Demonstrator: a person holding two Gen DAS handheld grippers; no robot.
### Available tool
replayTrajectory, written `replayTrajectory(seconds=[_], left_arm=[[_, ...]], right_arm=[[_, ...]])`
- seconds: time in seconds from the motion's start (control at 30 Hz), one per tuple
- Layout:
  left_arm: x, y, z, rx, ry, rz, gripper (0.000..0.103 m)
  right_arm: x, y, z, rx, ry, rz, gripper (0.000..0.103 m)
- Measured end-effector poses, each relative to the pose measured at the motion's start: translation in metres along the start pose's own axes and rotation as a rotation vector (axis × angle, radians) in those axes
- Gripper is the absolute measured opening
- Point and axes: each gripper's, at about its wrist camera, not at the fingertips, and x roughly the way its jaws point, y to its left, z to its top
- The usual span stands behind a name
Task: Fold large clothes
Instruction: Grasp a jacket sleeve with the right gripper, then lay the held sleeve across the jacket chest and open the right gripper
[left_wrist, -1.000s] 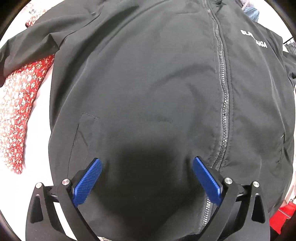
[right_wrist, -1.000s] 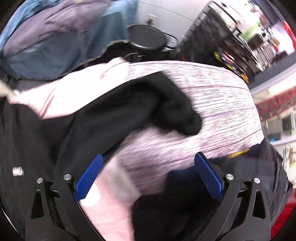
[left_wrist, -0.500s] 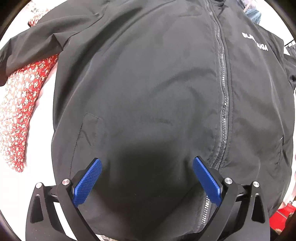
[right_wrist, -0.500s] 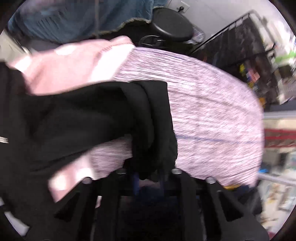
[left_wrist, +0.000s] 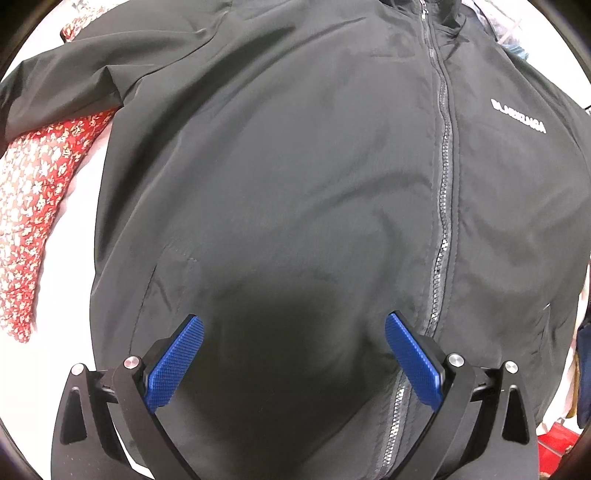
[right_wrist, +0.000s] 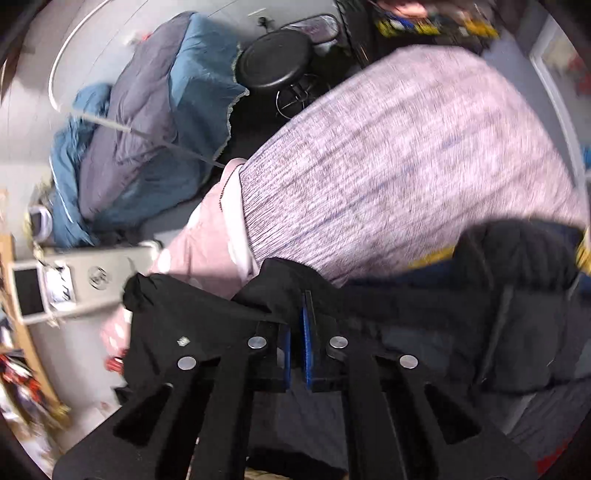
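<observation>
Jacket (left_wrist: 295, 184) hem cut off — chest lettering (left_wrist: 519, 120) (blurred) unreadable.

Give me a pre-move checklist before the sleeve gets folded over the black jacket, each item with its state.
1. Right gripper clamped on the black sleeve: ok.
2. Left gripper open, holding nothing: ok.
3. Black jacket lies flat, front up: ok.
4. Zipper closed along the front: ok.
5. Red floral garment clear of the jacket: not ok, the other sleeve lies over it.
6. How much fabric sits between the right pads: cannot tell.
</observation>
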Motion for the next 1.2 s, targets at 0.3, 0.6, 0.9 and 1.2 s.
replayTrajectory(seconds=[0.3,0.6,0.9,1.2], left_arm=[[-0.009,0.009,0.009,0.015,-0.027,0.001,0.097],[-0.028,0.041,0.004,-0.047,-0.053,-0.023,0.097],[-0.046,0.093,-0.017,-0.133,-0.069,0.007,0.097],[-0.04,0.113,-0.043,-0.151,-0.036,0.017,0.097]], right_arm=[[0.076,0.125,-0.077,-0.256,0.27,0.191,0.005],[0.213,0.293,-0.184,-0.415,0.632,0.39,0.005],[0.363,0.399,-0.257,-0.48,0.662,0.274,0.005],[0.446,0.39,-0.29,-0.388,0.616,0.168,0.023]])
